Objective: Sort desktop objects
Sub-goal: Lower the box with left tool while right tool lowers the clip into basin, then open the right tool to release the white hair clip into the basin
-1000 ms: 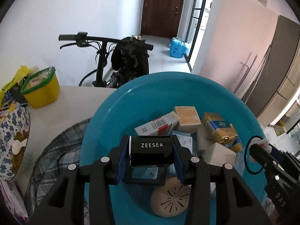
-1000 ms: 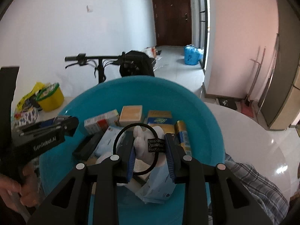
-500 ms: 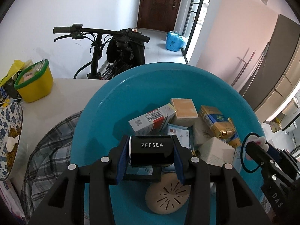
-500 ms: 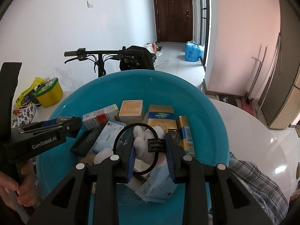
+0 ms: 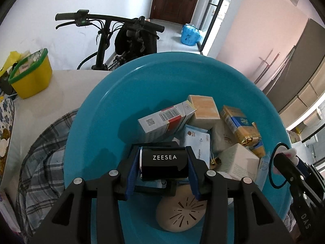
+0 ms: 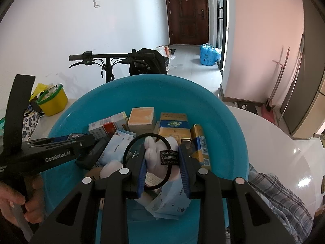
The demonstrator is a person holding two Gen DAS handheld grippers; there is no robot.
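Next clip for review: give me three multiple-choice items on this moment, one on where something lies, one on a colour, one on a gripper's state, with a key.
1. Where is the round beige vented disc?
A. on the plaid cloth
B. in the basin, below the left gripper
C. in the yellow basket

2. What colour is the basin?
A. teal blue
B. white
C. red

3. What does the right gripper hold?
A. nothing, jaws wide apart
B. a gold and blue box
C. a white plush hair tie with a black ring

Key: 1 B, the disc lies on the basin floor under the left gripper. 2 A, its wall is teal. 3 C, the pads pinch the hair tie.
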